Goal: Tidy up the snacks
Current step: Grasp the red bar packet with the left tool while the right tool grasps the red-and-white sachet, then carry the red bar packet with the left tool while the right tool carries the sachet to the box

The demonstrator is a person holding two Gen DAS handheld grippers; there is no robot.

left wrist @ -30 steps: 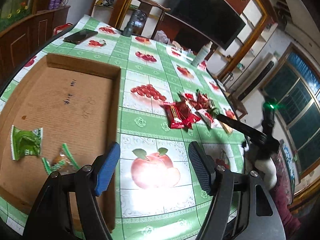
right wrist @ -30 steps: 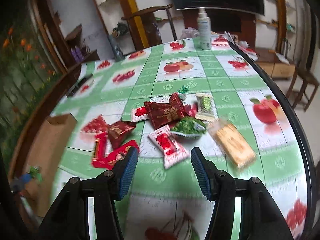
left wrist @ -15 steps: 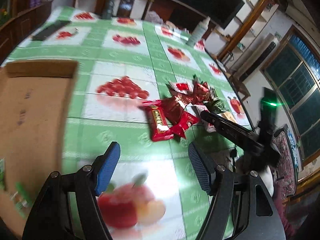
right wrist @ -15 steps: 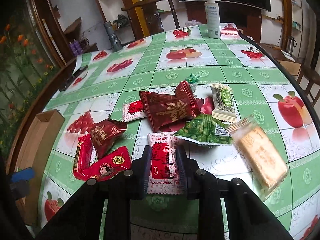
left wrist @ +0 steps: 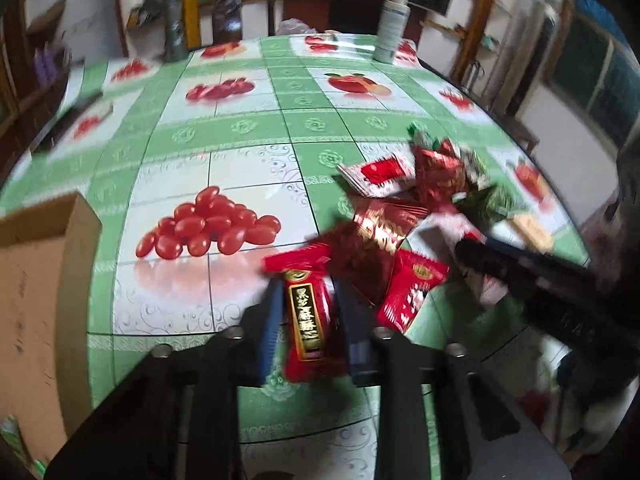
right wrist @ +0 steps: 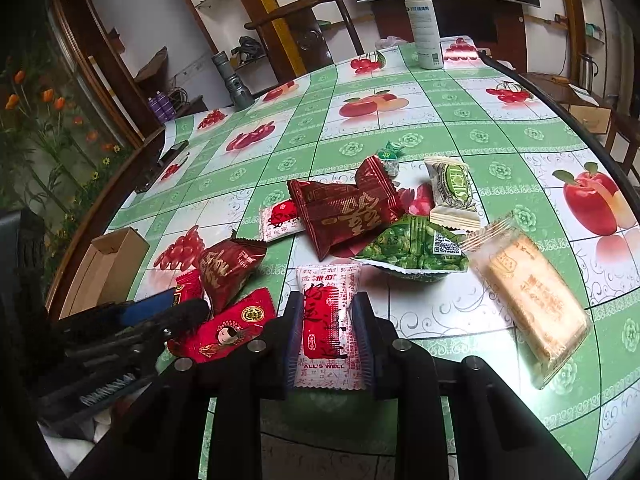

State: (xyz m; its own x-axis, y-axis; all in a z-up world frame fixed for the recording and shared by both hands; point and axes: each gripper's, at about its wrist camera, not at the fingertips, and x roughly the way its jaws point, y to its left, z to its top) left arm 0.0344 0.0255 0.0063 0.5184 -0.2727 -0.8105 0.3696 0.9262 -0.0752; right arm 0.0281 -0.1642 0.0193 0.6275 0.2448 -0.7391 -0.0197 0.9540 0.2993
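Observation:
A pile of snack packets lies on the green fruit-print tablecloth (right wrist: 472, 136). My left gripper (left wrist: 314, 312) is shut on a long red packet with gold lettering (left wrist: 310, 316) at the pile's near edge. My right gripper (right wrist: 326, 320) is shut on a white and red "ALL'S WELL" packet (right wrist: 326, 320). Beside it lie a dark red packet (right wrist: 344, 210), a green packet (right wrist: 412, 246), a clear biscuit packet (right wrist: 528, 300) and a red packet with a figure (right wrist: 228, 330). The cardboard tray (left wrist: 36, 300) is at the left; the right wrist view shows its corner (right wrist: 108, 268).
A white spray bottle (right wrist: 426, 28) stands at the table's far edge and a grey flashlight (right wrist: 236, 82) at the far left. A dark phone (right wrist: 168, 156) lies near the left rim. A wooden chair (right wrist: 304, 20) stands behind the table.
My left gripper swung right from the tray to the pile and shut on the long red packet. My right gripper closed on the white and red packet.

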